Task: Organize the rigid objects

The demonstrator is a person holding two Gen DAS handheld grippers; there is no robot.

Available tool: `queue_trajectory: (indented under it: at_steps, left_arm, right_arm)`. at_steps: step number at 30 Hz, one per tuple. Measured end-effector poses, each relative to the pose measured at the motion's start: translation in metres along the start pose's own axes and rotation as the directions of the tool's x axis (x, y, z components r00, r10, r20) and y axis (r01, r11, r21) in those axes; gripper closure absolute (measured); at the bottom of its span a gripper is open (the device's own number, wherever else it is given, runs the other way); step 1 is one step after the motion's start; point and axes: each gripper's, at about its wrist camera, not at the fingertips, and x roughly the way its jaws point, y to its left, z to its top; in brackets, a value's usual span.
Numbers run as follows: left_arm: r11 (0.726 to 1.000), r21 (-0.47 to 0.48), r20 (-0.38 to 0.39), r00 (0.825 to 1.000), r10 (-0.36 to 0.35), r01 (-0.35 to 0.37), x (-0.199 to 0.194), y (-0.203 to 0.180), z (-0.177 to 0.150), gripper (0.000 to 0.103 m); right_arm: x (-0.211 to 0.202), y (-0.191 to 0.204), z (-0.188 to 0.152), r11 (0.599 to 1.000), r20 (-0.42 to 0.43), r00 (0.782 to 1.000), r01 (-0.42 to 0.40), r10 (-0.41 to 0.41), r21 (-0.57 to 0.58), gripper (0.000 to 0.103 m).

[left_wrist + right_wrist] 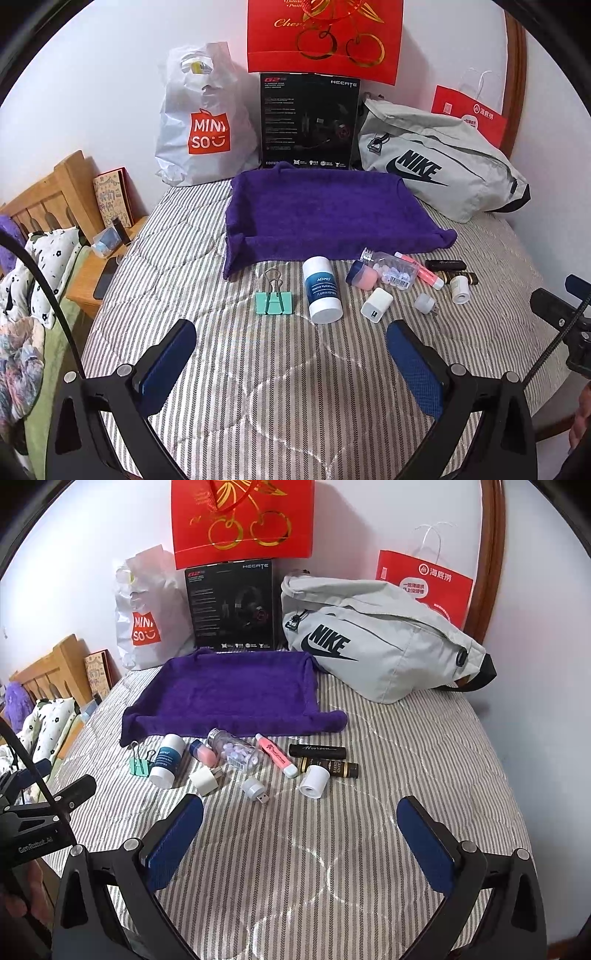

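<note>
A row of small items lies on the striped bedspread in front of a purple cloth tray. From the left: a green binder clip, a white and blue tube, a blue and pink capsule, a clear pill bottle, a white charger, a pink marker, two black tubes, a white roll. My left gripper is open, short of the tube. My right gripper is open, short of the roll.
Behind the tray stand a white Miniso bag, a black headset box, a grey Nike bag and red paper bags. A wooden bedside table and headboard are at the left. A small USB light lies near the charger.
</note>
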Motion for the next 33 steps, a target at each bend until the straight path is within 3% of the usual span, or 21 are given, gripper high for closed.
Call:
queue_trajectory:
  at_steps: [33]
  left_arm:
    - [1.0,0.009,0.005,1.0,0.001,-0.001,-0.0016,0.0011,-0.0029,0.0]
  right_arm:
    - [-0.0007,0.0,-0.0034,1.0,-0.003,1.0,0.0,0.0,0.001,0.0]
